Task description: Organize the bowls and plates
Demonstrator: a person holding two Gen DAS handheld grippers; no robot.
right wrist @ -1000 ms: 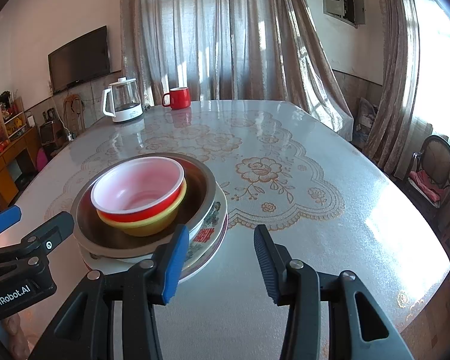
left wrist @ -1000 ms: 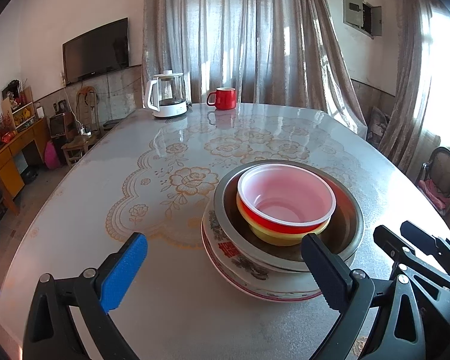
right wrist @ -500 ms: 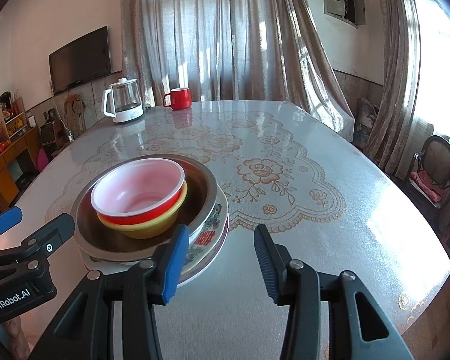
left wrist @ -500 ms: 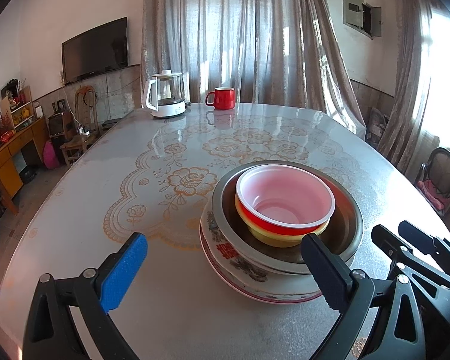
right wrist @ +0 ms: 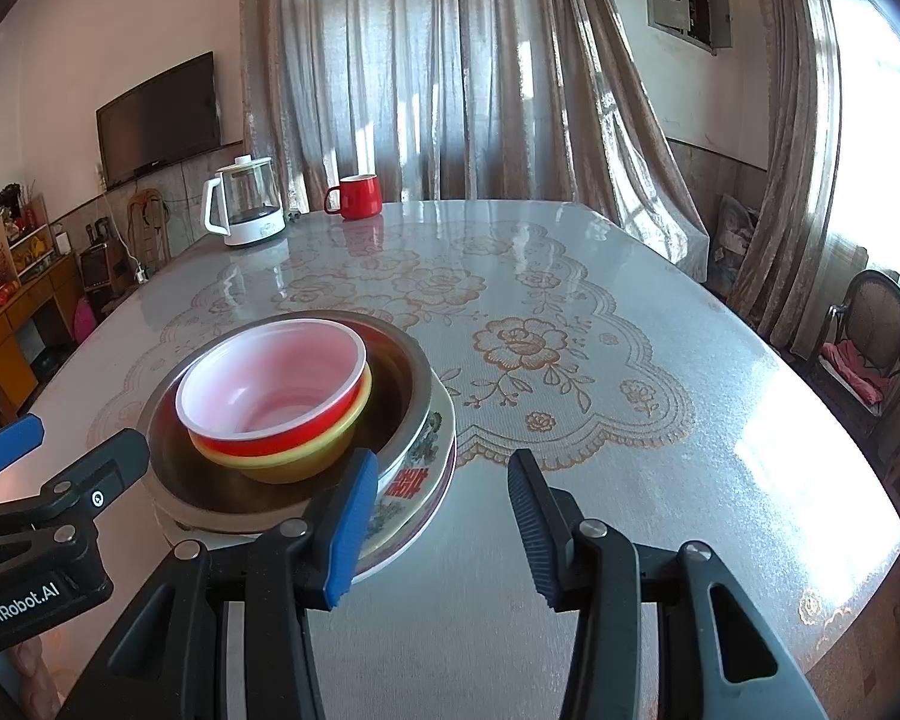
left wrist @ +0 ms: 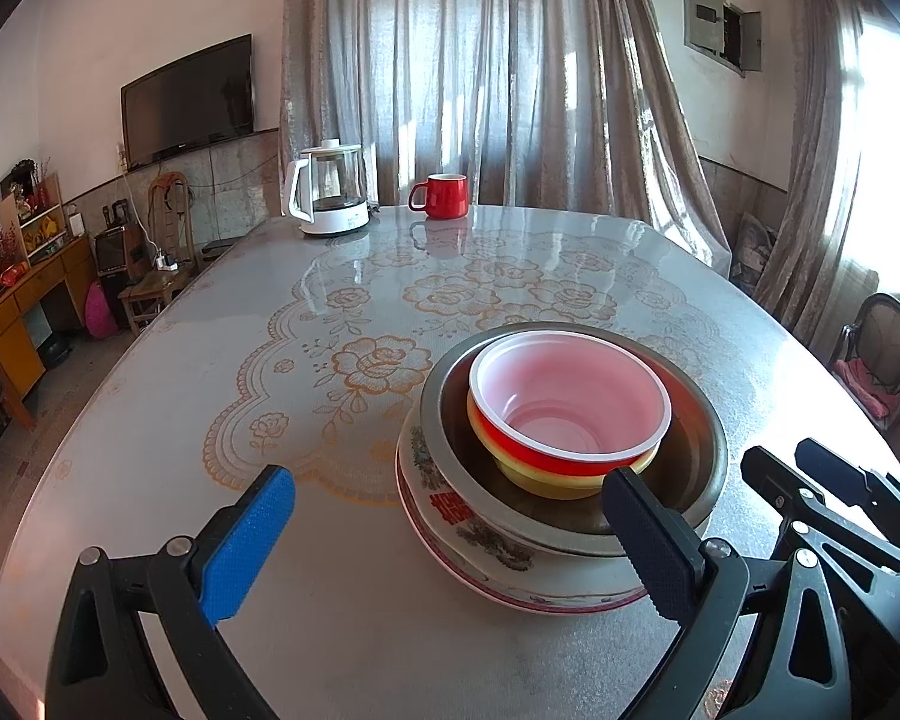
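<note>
A stack stands on the table: a red bowl (left wrist: 570,414) with a white inside sits in a yellow bowl (left wrist: 540,483), inside a metal bowl (left wrist: 690,468), on patterned plates (left wrist: 480,546). The stack also shows in the right wrist view, with the red bowl (right wrist: 270,384), metal bowl (right wrist: 405,372) and plates (right wrist: 417,480). My left gripper (left wrist: 450,540) is open and empty, just in front of the stack's left side. My right gripper (right wrist: 438,522) is open and empty, at the stack's right front edge.
A glass kettle (left wrist: 330,192) and a red mug (left wrist: 441,196) stand at the table's far edge. The table (right wrist: 630,420) has a floral cloth under glass. A chair (right wrist: 870,336) stands at the right, cabinets at the left.
Both grippers have drawn back very slightly from the stack. The bowls and plates have not moved.
</note>
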